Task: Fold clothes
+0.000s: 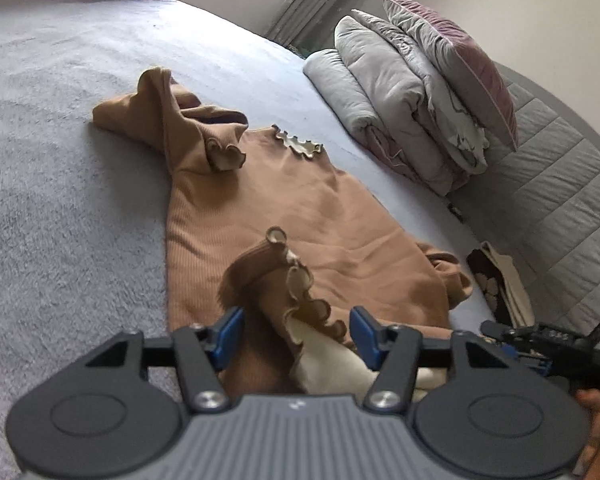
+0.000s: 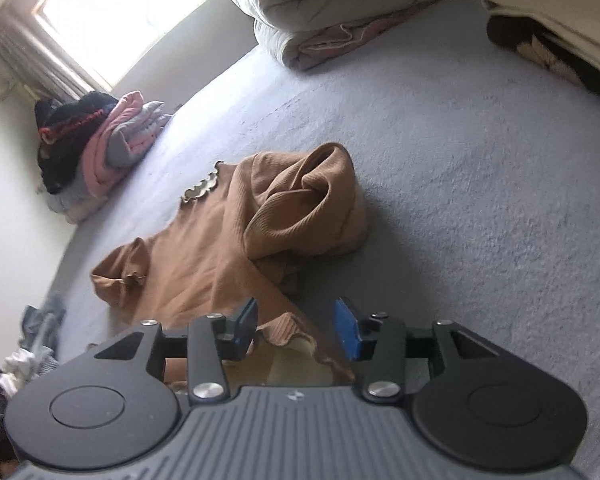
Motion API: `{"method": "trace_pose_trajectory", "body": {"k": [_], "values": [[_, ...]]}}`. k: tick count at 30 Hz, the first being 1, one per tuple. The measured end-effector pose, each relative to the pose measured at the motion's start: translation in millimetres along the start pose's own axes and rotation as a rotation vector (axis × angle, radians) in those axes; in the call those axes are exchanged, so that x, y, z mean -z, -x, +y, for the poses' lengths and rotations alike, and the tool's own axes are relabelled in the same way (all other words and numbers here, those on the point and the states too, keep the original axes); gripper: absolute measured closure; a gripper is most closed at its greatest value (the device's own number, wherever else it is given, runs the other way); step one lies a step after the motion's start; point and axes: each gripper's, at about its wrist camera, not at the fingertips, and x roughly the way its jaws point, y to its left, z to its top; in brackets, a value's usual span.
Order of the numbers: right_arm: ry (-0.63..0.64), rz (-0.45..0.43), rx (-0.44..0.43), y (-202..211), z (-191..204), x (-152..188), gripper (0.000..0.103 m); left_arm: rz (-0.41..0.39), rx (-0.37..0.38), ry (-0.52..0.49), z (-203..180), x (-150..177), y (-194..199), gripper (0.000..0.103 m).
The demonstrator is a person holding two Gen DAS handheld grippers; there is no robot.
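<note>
We see a brown top (image 1: 268, 204) lying flat on the gray bed (image 1: 60, 140). Its wavy bottom edge (image 1: 300, 312) is closest to us, and its neck (image 1: 296, 145) is far away, so the top stretches straight away from both grippers. The left gripper (image 1: 296, 336) is open, with the wavy edge bunched up between its blue pads but not squeezed. The right gripper (image 2: 296, 330) is open too, with the other corner of that edge (image 2: 288, 332) lying loose between its pads. Both hands are about as close. We think the next job is to fold the sleeves (image 2: 300, 200) in.
</note>
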Motion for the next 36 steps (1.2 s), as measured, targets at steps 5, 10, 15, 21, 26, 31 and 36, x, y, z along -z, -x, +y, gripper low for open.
{"method": "trace_pose_trajectory", "body": {"k": [5, 10, 15, 21, 26, 31, 36], "values": [[0.013, -0.002, -0.011, 8, 2, 2, 0.056, -0.016, -0.035, -0.014, 0, 1, 2, 0.065], [0.061, 0.019, -0.011, 12, 6, -6, 0.056, -0.01, -0.054, -0.011, 5, -5, -4, 0.067], [0.106, 0.036, 0.017, 21, 10, 1, 0.056, -0.023, -0.053, 0.011, 6, -12, -9, 0.067], [0.09, 0.069, 0.006, 16, 0, 15, 0.05, -0.012, -0.102, 0.016, 6, -7, -11, 0.087], [0.102, 0.158, 0.005, -5, 4, 26, 0.063, -0.003, -0.142, 0.05, 10, 0, -3, 0.098], [0.191, 0.126, 0.062, 3, 21, 32, 0.09, -0.011, -0.212, 0.041, 2, 5, 19, 0.099], [0.236, 0.075, 0.134, 25, 28, 29, 0.093, -0.019, -0.293, -0.013, -10, 9, 49, 0.099]]}}
